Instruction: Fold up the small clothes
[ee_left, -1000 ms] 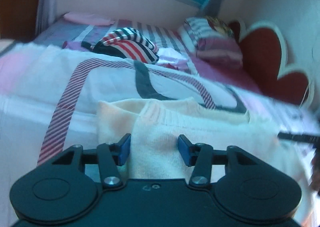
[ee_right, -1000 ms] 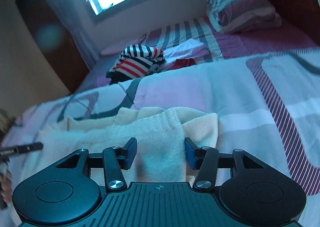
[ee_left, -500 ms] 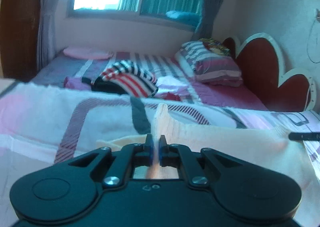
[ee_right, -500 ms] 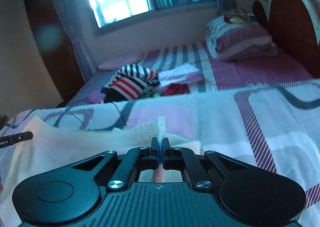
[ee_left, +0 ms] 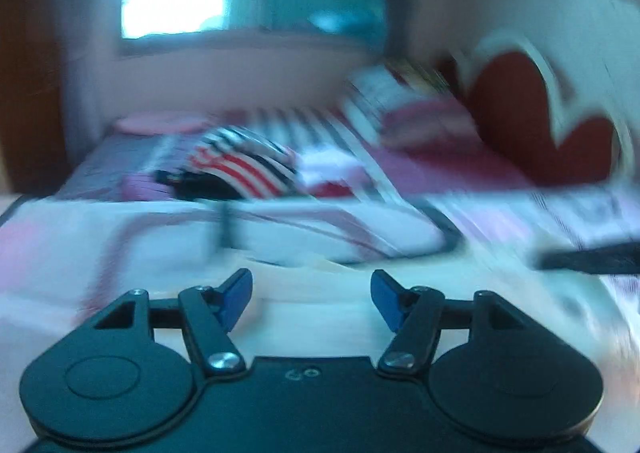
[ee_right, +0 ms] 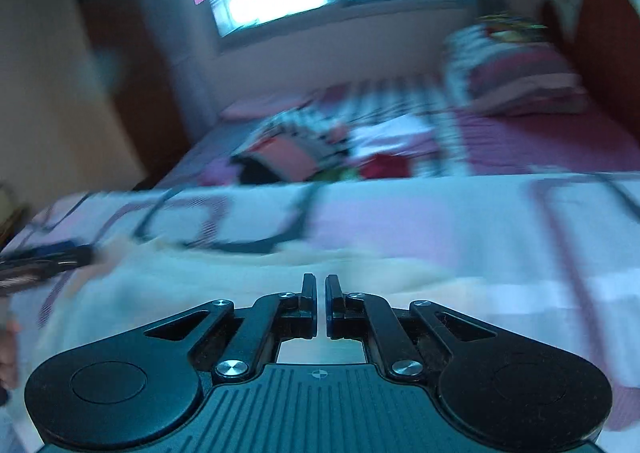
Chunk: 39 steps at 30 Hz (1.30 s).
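Patterned bedspread (ee_left: 120,237), blurred — left gripper (ee_left: 311,295) just spread apart above the cream garment (ee_left: 320,317); right gripper (ee_right: 320,305) nearly pressed together, pinching nothing visible — only its view shows red cloth (ee_right: 386,165).

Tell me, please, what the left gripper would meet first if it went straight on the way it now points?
Most likely the cream knitted garment spread on the patterned bedcover: the left gripper, jaws open and just opened with nothing between them, tilts down over it. The picture is blurred, so depth is uncertain.
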### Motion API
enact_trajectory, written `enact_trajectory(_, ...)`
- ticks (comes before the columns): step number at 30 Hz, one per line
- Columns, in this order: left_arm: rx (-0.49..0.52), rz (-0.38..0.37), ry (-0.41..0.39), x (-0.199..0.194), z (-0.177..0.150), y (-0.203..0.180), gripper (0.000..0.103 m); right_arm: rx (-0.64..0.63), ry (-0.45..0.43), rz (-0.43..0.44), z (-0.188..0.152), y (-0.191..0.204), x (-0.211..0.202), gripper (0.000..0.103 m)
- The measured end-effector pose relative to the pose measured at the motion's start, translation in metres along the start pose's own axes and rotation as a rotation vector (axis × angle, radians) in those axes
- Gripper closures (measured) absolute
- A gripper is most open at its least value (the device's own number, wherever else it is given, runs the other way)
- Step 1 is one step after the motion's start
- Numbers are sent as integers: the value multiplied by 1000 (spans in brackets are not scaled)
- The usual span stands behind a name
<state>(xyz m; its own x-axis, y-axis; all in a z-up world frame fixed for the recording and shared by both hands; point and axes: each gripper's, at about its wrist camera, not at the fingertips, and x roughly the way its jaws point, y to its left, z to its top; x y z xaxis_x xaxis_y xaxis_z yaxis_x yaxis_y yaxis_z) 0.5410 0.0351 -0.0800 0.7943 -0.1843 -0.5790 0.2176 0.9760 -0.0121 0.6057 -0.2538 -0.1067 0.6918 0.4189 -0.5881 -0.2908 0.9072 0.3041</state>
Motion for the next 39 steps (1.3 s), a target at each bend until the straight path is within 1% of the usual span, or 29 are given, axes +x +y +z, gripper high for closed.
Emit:
enact_trajectory(2,53,-18,42,14,-1,-24,38,-34,76,42,-1,28,24,83)
enact_trajectory(3,61,-12,61,19,-4,-28,37,-54,103,44,-4,39,33,58)
enact_trajectory(4,62,7,76,22,-9,-27,37,-84,102,42,-8,47,37,44)
enact_trajectory(5,56,25,69,21,-15,-19,36,-120,101,37,-10,51,38,43)
enact_trajectory(7,3,75,56,14,-25,8,33,-162,72,-36,-15,42,29,43)
enact_trajectory(8,-29,90,50,8,-31,28,33,-160,57,-83,-16,29,21,44)
enact_trajectory(10,-75,91,55,0,-39,52,32,-122,70,-194,-18,-7,11,44)
enact_trajectory(11,-86,87,63,-2,-39,59,31,-98,62,-196,-19,-23,7,45)
enact_trajectory(12,-94,81,64,-3,-38,61,31,-72,62,-174,-18,-31,4,46)
enact_trajectory(13,-103,93,68,-6,-35,60,32,-70,71,-169,-16,-31,3,46)
enact_trajectory(14,-106,111,71,-11,-32,55,37,-78,70,-183,-13,-26,2,46)
enact_trajectory(15,-90,115,57,-18,-29,45,36,-86,52,-185,-10,-17,-3,46)
enact_trajectory(17,-52,80,15,-33,-29,23,34,-110,4,-114,-12,2,-19,46)
enact_trajectory(19,-35,20,14,-40,-35,0,34,-148,18,-60,-23,27,-24,46)
enact_trajectory(21,2,-19,58,-36,-45,-24,34,-190,63,-24,-40,49,-18,46)
enact_trajectory(22,28,-9,86,-31,-51,-33,32,-218,106,-46,-51,58,-9,46)
enact_trajectory(23,49,13,68,-32,-59,-39,32,-246,97,-77,-60,62,-6,46)
enact_trajectory(24,38,13,61,-33,-61,-38,32,-253,78,-85,-63,67,-6,46)
enact_trajectory(25,12,9,72,-35,-59,-35,32,-241,81,-86,-62,67,-6,46)
enact_trajectory(26,-9,10,82,-40,-55,-33,35,-228,90,-95,-59,66,-8,46)
enact_trajectory(27,-24,11,74,-47,-53,-32,35,-214,90,-111,-55,67,-13,47)
enact_trajectory(29,-38,-22,42,-58,-54,-36,34,-196,60,-77,-55,69,-28,51)
enact_trajectory(30,-33,-27,33,-60,-54,-41,34,-200,58,-67,-57,74,-32,55)
enact_trajectory(32,-18,-31,62,-54,-59,-53,36,-222,77,-63,-66,86,-29,56)
enact_trajectory(33,-17,-11,85,-46,-60,-57,35,-222,94,-65,-70,88,-28,60)
enact_trajectory(34,-24,3,100,-42,-64,-56,33,-227,104,-85,-74,90,-23,60)
enact_trajectory(36,-38,8,94,-49,-69,-47,32,-242,97,-94,-76,88,-27,60)
enact_trajectory(37,-34,27,98,-53,-71,-40,32,-253,95,-109,-76,84,-30,60)
enact_trajectory(39,-41,67,105,-62,-77,-19,32,-243,88,-176,-76,66,-38,60)
